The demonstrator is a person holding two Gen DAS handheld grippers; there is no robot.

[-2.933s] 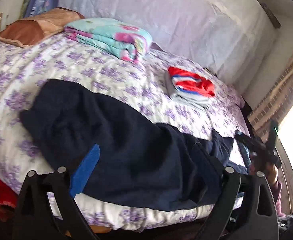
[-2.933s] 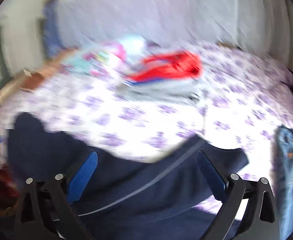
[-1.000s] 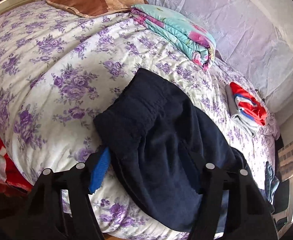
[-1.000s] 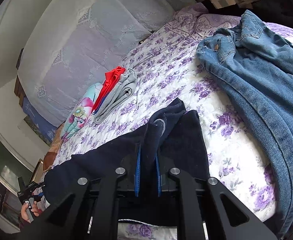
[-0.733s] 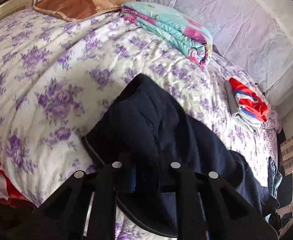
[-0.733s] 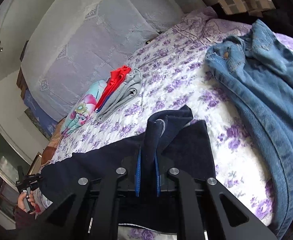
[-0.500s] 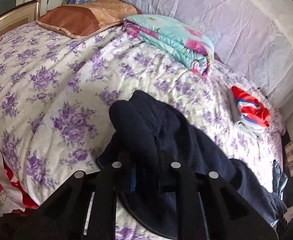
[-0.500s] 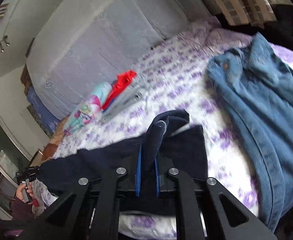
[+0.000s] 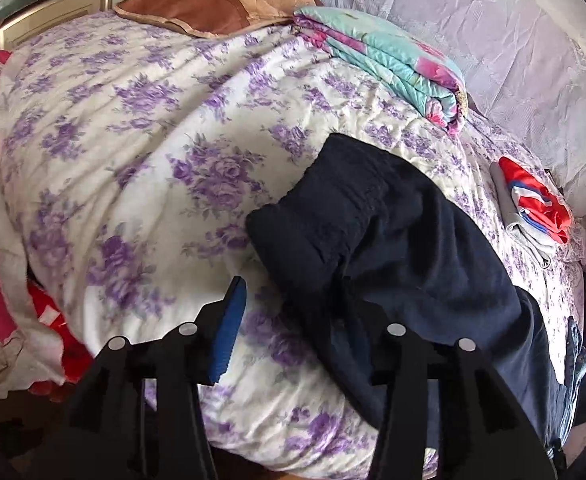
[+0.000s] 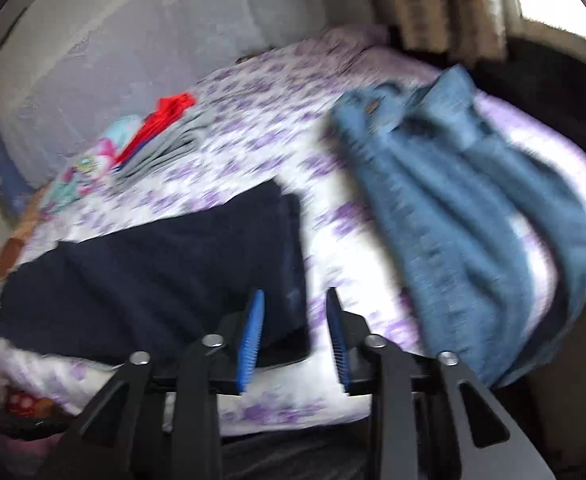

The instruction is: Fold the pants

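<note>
Dark navy pants lie stretched along the near edge of the bed with the purple-flowered quilt. Their waistband end lies just ahead of my left gripper, which is open; its blue left pad shows and the cloth covers the right one. In the right wrist view the pants lie flat, their leg end by my right gripper, which is open and empty with both blue pads apart. That view is blurred.
A folded teal and pink blanket and a brown pillow lie at the head. A folded red and grey pile lies near the wall. Blue jeans lie on the right part of the bed. Red cloth hangs below the bed edge.
Both grippers were shut on the navy pants and lifting bunches of cloth half a second ago. Both have opened and let go, and the pants have dropped flat.
</note>
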